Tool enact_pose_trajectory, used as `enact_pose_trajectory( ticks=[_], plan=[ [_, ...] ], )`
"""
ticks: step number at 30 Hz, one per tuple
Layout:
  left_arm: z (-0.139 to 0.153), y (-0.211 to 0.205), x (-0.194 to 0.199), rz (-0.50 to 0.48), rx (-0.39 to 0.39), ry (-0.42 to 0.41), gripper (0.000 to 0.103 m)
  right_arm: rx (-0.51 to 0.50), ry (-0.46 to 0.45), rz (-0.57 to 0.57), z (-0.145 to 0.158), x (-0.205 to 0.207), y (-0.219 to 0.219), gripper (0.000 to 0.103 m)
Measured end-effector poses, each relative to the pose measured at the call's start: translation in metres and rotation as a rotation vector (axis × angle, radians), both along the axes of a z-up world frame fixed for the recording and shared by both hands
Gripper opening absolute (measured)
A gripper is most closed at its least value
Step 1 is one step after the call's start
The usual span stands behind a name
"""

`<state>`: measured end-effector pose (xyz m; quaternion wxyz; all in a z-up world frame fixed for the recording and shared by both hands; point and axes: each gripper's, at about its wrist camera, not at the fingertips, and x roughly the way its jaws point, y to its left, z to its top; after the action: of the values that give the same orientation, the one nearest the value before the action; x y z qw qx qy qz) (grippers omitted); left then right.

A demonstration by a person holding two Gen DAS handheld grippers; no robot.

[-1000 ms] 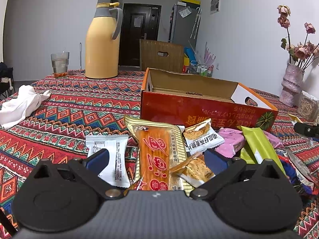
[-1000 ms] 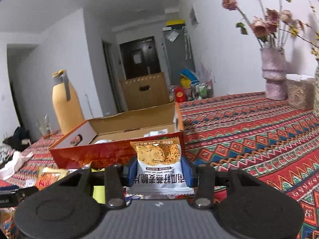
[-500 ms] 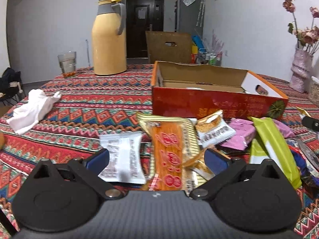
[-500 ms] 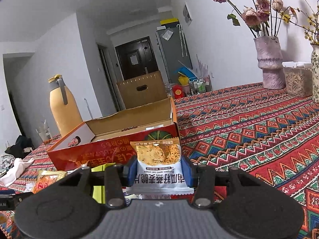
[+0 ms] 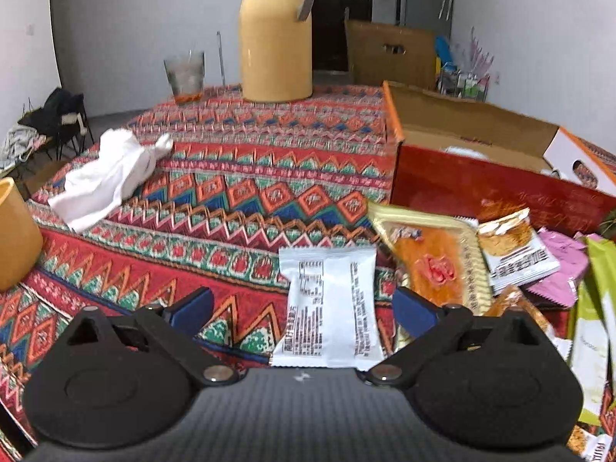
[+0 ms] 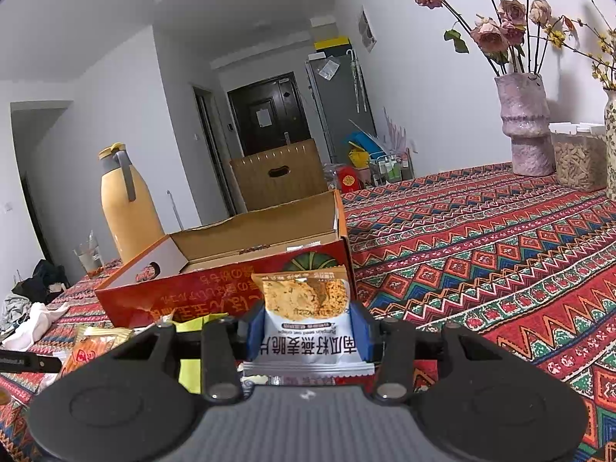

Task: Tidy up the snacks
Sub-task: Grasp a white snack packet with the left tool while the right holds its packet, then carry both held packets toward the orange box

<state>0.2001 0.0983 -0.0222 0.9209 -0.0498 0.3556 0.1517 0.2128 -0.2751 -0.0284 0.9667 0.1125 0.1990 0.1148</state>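
My left gripper is open above the patterned tablecloth, with a white snack packet lying between its fingers. To its right lies a pile of snacks: an orange-and-gold packet, a cracker packet, a pink packet and a green one. The open red cardboard box stands behind them. My right gripper is shut on a white cracker packet and holds it in front of the red box.
A yellow thermos and a glass stand at the far edge. A white cloth lies at left. An orange cup is at the left edge. A pink vase with dried roses and a jar stand at far right.
My left gripper has swung left, so the white packet now sits between its fingers instead of the orange one. My right gripper has risen slightly with its cracker packet still held.
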Motion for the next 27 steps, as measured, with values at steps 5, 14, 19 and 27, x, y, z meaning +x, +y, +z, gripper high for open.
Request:
enact_pose_trajectory(
  ticks=[5, 14, 19, 27],
  plan=[
    [-0.012, -0.002, 0.007, -0.011, -0.011, 0.023, 0.079, -0.013, 0.002, 0.0, -0.001, 0.001, 0.002, 0.045],
    [-0.009, -0.008, 0.0, -0.043, -0.01, -0.024, 0.042, -0.031, 0.004, 0.002, -0.002, 0.0, 0.007, 0.045],
    [-0.002, -0.005, -0.006, -0.036, -0.015, -0.055, 0.042, -0.036, 0.001, 0.003, -0.002, -0.001, 0.008, 0.045],
    [0.023, -0.011, -0.017, -0.055, -0.025, -0.141, 0.042, -0.042, -0.002, 0.0, 0.001, -0.001, 0.008, 0.045]
  ],
)
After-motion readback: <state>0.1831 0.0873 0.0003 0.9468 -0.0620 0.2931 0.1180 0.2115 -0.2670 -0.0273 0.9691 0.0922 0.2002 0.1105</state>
